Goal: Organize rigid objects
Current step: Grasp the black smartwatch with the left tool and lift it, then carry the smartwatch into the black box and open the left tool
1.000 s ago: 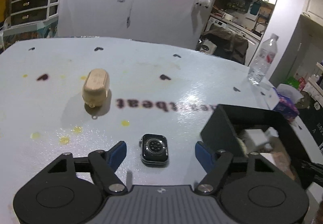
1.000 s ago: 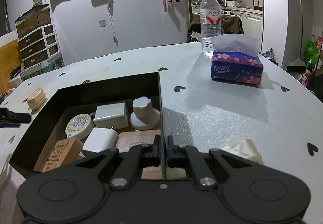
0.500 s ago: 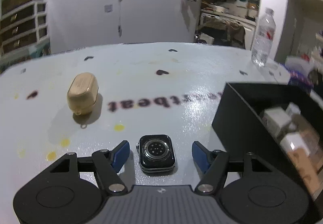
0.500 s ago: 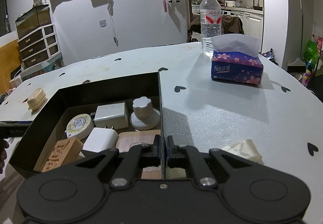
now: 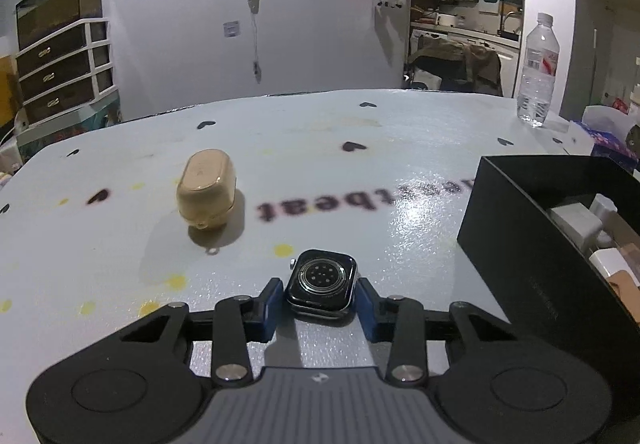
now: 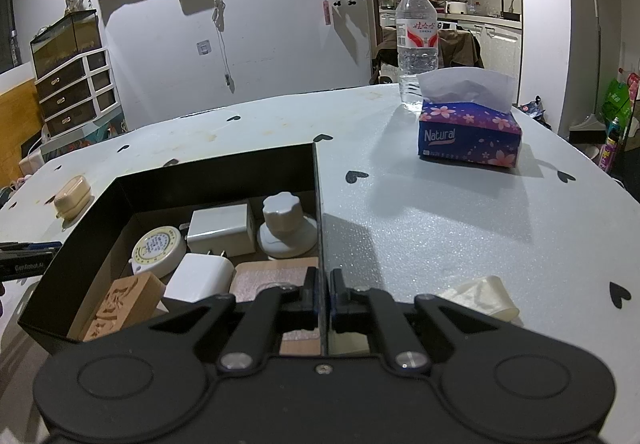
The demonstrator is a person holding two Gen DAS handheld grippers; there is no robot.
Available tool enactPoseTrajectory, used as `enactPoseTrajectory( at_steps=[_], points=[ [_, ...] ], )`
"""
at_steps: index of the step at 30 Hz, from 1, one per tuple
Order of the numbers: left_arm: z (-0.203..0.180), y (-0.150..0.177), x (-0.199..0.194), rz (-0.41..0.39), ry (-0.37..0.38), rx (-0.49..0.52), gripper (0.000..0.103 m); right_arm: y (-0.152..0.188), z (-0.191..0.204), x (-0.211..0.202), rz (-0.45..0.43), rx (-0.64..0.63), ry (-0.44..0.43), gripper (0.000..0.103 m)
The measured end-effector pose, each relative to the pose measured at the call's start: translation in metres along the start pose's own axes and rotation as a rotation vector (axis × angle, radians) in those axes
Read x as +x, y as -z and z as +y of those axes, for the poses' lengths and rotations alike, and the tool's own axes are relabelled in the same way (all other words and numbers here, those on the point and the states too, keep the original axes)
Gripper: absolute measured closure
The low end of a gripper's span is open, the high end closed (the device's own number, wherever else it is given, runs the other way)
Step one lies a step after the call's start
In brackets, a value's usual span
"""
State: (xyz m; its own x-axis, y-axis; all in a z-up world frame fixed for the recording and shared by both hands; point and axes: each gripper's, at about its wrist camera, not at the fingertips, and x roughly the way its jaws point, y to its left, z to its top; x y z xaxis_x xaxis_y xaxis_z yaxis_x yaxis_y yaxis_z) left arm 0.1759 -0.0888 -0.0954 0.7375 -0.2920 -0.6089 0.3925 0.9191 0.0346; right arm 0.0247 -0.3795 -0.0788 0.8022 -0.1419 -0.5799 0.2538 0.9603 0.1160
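A black watch body lies on the white table, back side up. My left gripper is shut on it, one blue pad against each side. A beige earbud case stands to the far left and also shows in the right wrist view. My right gripper is shut on the right wall of the black box. The box holds white chargers, a round tape measure, a white knob and a wooden block.
A water bottle and a purple tissue box stand at the far right of the table. A cream roll of tape lies just right of my right gripper. Heart prints and yellow dots mark the tabletop.
My left gripper has closed from wide open onto the watch body. The left camera has levelled out. My right gripper has stayed clamped on the box wall.
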Motion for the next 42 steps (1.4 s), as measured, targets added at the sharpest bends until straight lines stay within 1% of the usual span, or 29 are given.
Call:
enactPoseTrajectory(
  at_steps=[9, 18, 23, 27, 30, 34, 38, 42],
  points=[
    [-0.003, -0.008, 0.012, -0.016, 0.025, 0.044, 0.061, 0.000, 0.000, 0.000, 0.000, 0.000, -0.001, 0.097],
    [-0.002, -0.009, 0.016, -0.032, 0.043, 0.036, 0.062, 0.000, 0.000, 0.000, 0.000, 0.000, 0.000, 0.097],
    [-0.002, -0.009, 0.006, -0.062, 0.038, 0.023, 0.062, 0.000, 0.001, 0.000, 0.001, -0.006, 0.001, 0.097],
    [-0.007, -0.015, -0.016, -0.102, 0.076, 0.011, 0.062, -0.001, 0.002, 0.000, 0.002, -0.007, 0.002, 0.098],
    [-0.016, -0.024, -0.033, -0.136, 0.123, -0.003, 0.062, -0.001, 0.002, 0.000, 0.001, -0.007, 0.002, 0.098],
    [-0.036, -0.035, -0.049, -0.138, 0.216, -0.013, 0.062, -0.001, 0.003, 0.000, 0.001, -0.008, 0.002, 0.098],
    [-0.069, -0.043, -0.054, -0.099, 0.320, 0.014, 0.062, -0.001, 0.002, 0.000, 0.001, -0.007, 0.001, 0.098],
    [-0.107, -0.048, -0.048, -0.027, 0.430, 0.033, 0.062, -0.001, 0.002, 0.000, 0.002, -0.007, -0.002, 0.098]
  ],
)
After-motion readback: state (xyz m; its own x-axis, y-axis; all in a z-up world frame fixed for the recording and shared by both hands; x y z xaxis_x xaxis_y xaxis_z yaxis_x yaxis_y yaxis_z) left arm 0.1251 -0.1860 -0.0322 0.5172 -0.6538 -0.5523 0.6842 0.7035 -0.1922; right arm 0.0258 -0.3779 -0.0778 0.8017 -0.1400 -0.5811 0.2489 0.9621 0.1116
